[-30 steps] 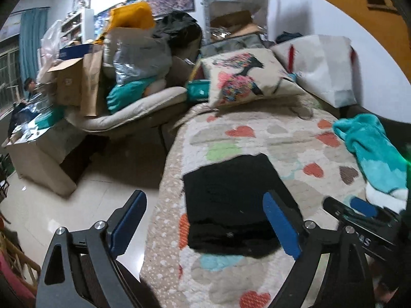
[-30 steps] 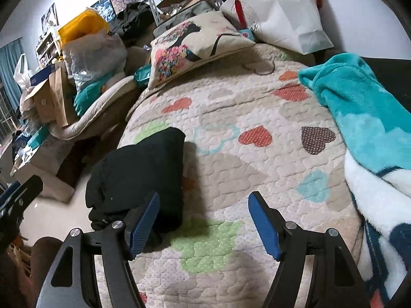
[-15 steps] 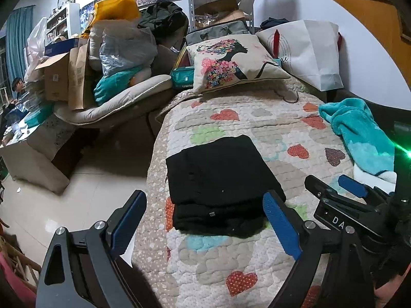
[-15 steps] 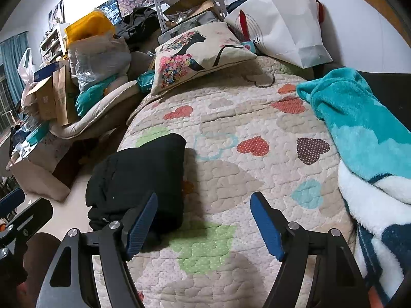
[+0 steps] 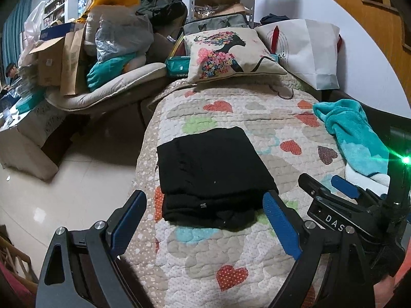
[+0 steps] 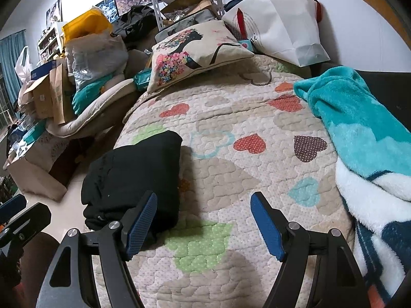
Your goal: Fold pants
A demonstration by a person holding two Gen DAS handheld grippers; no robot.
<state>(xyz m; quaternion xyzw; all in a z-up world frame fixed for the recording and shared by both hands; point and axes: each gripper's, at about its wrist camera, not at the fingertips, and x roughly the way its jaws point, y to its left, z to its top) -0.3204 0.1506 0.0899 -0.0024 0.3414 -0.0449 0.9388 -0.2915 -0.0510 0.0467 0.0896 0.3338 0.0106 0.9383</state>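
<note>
the pants (image 5: 213,172) lie as a compact black rectangle on the quilt (image 5: 257,256), near the bed's left edge, with a thicker rolled or bunched band along the side nearest me. i judge the folding itself is done, or one tidy-up short of done; neither tool is touching the cloth.

my left tool (image 5: 203,220) is spread wide and empty, hovering just short of the near edge of the pants, its blue pads framing that edge from either side. my right tool (image 6: 203,220) is also spread and holds nothing; it hangs over bare quilt to the right of the pants, with its left pad lined up over the pants' near right corner in its own view. in the left view the right tool (image 5: 344,205) sits just off to the side, close to the left one.

if anything is left, it is that near band: it looks lumpier than the flat top layer, so the next move would call for pressing it flat or tucking it under, coming in low from my side. otherwise both tools can simply back away.

for room: the quilt drops off to the floor (image 5: 64,179) just left of the pants, so i would not push them that way. to the right there is a broad open stretch of quilt before the teal blanket (image 6: 359,128). the pillow (image 5: 228,54) and white bag (image 5: 308,51) sit well apart at the far end.
</note>
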